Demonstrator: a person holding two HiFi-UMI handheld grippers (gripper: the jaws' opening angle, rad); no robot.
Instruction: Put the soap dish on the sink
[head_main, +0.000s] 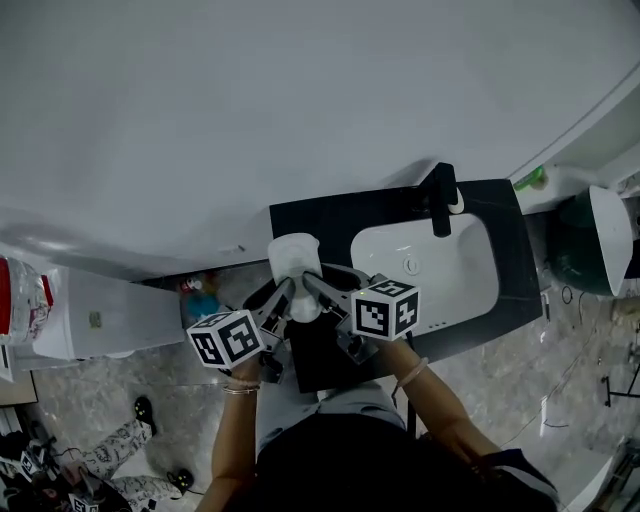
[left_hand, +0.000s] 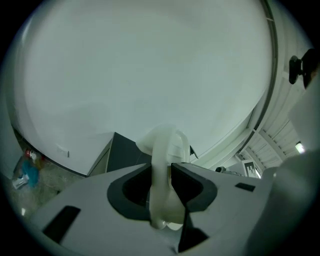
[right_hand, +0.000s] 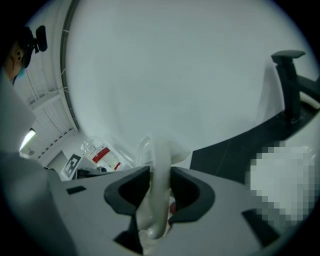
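We see both grippers closed on one white soap dish (head_main: 294, 268), which is held to the left of the white sink basin (head_main: 470, 275), over the left end of the dark countertop (head_main: 335, 222) that the basin is set into. From the head view we cannot tell whether the dish touches the countertop or hangs just above it.

The left gripper (head_main: 284, 293) comes in from the side away from the basin. In its own view the two dark jaws are drawn in close, with only the thin, pale edge of the dish between them, and the dish stands up on edge out of the gap. The right gripper (head_main: 312, 284) comes in from the basin side and grips the same dish. In its view the jaws are likewise nearly together, pressed on either side of the translucent white rim. The two sets of jaws meet at the dish, almost touching each other.

Behind the basin, at its back edge, stands a black faucet (head_main: 440, 196). A plain white wall (head_main: 300, 100) runs behind the basin and countertop. Far to the left of the basin, past the end of the countertop, sits a low white cabinet (head_main: 110, 315).
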